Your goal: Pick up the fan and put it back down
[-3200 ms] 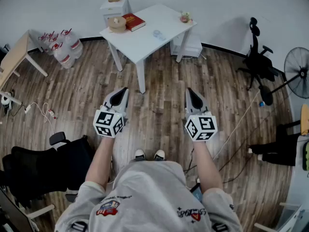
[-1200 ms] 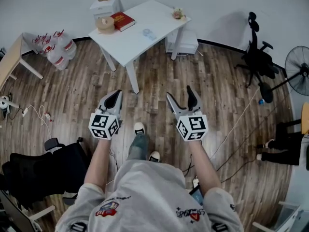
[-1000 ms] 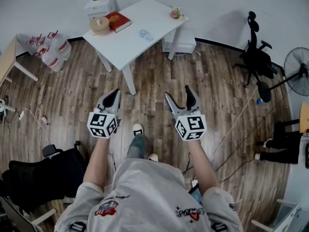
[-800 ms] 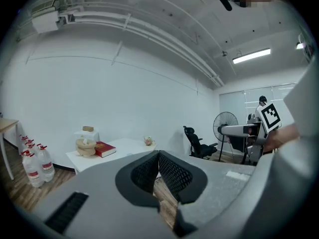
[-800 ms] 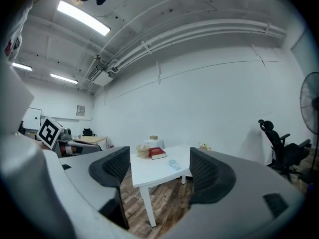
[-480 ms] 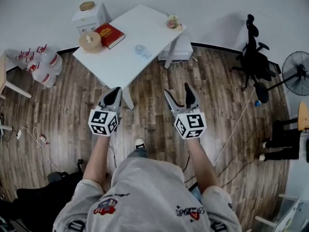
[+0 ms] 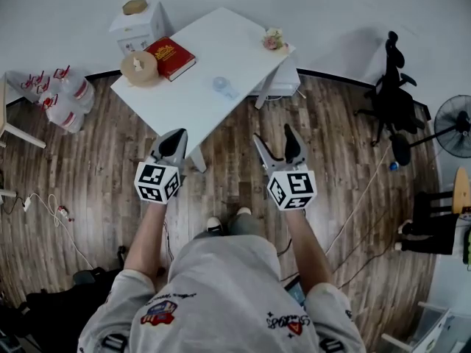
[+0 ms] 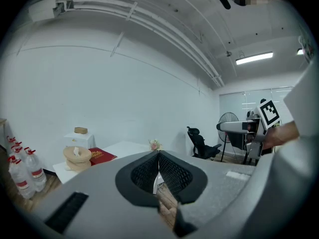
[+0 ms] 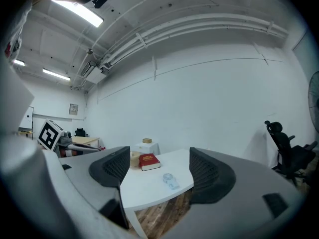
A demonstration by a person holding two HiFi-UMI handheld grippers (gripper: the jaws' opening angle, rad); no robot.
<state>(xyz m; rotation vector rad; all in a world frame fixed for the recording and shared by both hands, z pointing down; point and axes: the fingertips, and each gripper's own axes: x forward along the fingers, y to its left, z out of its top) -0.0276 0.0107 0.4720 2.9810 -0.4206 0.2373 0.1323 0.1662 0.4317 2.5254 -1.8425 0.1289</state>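
Observation:
A small pale blue fan lies on the white table, ahead of both grippers and apart from them. In the right gripper view the small fan shows between the jaws, well beyond them. My right gripper is open and empty over the floor near the table's corner; the jaws stand wide apart around nothing. My left gripper is shut and empty at the table's front edge, its pads pressed together. A tall black standing fan is at the far right.
On the table are a red book, a round tan tissue holder and a small flower pot. A white cabinet, water bottles, a black office chair and floor cables surround it.
The person has walked toward the table, which now lies just ahead of the grippers. The right gripper, shut 3.2 s ago, has opened; the left stays shut.

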